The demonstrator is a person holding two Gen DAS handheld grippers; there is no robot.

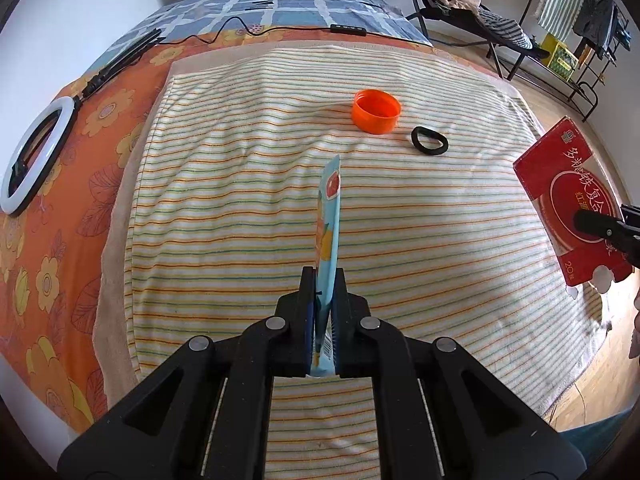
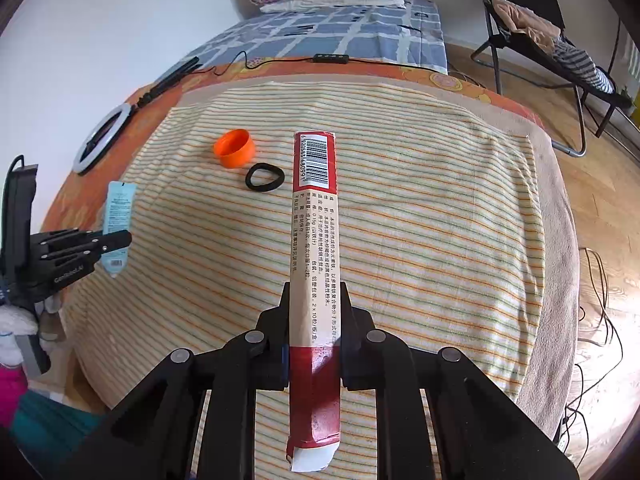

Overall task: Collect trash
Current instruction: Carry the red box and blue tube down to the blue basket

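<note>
Both pickups done: left gripper (image 1: 323, 280) clamps the blue wrapper (image 1: 329, 216), right gripper (image 2: 316, 292) squeezes the red box (image 2: 314, 240). Next I need a bin; orange cap (image 1: 376, 111) and black band (image 1: 429, 141) wait near the bed's (image 1: 48, 240) far edge.

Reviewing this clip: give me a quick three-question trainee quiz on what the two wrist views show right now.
1. True or false: the left gripper is empty.
2. What does the right gripper hold: A orange cap, B red box, C hair tie?
3. Name the two loose items on the striped towel.

Key:
1. False; it is shut on the blue sachet.
2. B, the red box.
3. Orange cap and black hair tie.
</note>
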